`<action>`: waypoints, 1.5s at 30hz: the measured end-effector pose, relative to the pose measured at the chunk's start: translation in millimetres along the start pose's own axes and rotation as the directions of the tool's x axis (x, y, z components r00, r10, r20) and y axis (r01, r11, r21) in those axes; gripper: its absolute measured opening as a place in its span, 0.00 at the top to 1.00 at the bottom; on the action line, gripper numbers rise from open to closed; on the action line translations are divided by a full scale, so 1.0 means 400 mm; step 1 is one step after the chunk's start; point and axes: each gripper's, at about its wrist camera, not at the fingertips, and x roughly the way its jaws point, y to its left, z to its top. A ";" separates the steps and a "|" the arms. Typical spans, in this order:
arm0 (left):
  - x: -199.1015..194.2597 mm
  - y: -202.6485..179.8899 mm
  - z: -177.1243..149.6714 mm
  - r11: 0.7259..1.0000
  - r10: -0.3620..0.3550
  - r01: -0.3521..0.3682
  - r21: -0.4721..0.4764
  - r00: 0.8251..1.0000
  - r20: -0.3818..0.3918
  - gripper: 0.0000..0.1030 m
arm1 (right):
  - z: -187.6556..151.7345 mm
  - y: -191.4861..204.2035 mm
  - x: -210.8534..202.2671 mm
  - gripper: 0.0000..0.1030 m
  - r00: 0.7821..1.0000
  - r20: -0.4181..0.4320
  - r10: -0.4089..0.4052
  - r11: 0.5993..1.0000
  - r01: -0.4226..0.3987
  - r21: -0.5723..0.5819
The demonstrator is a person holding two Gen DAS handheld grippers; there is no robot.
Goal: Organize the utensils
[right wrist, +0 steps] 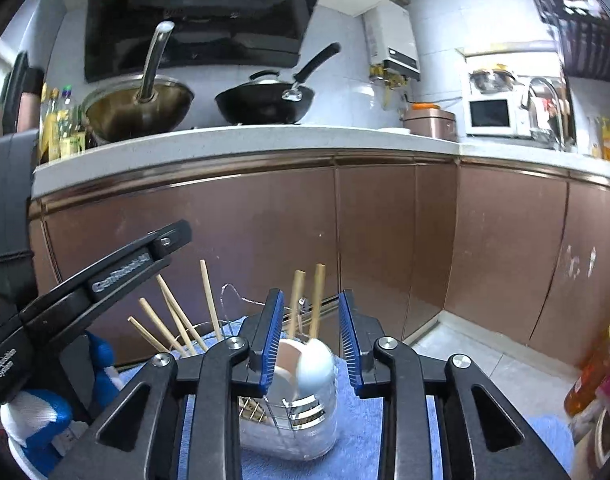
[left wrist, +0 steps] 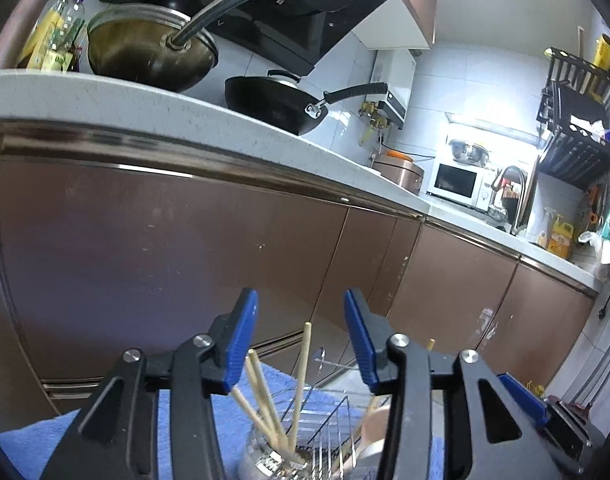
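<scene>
Chopsticks point(right wrist: 209, 300), pale wood, splayed upright

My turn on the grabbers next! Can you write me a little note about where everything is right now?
Left gripper: open, holding nothing.
Right gripper: open, holding nothing.
Chopsticks stand in the clear holder on the blue towel; two more stand beside the white spoons.
Done: these utensils are in the holder.
Left: no loose utensils show; check around.
</scene>
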 end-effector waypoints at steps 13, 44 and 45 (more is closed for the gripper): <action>-0.302 0.002 0.065 0.988 0.068 -0.061 0.141 0.996 -0.051 0.44 | -0.003 0.006 -0.247 0.56 0.999 0.000 -0.052 0.992 0.051 0.117; -0.832 -0.010 0.080 0.943 0.181 -0.172 0.283 0.983 -0.007 0.31 | 0.013 0.148 -0.768 0.08 0.965 0.134 -0.224 0.973 0.215 0.077; -0.839 -0.005 0.084 0.945 0.180 -0.172 0.277 0.984 -0.006 0.30 | 0.013 0.147 -0.777 0.06 0.964 0.137 -0.229 0.972 0.219 0.079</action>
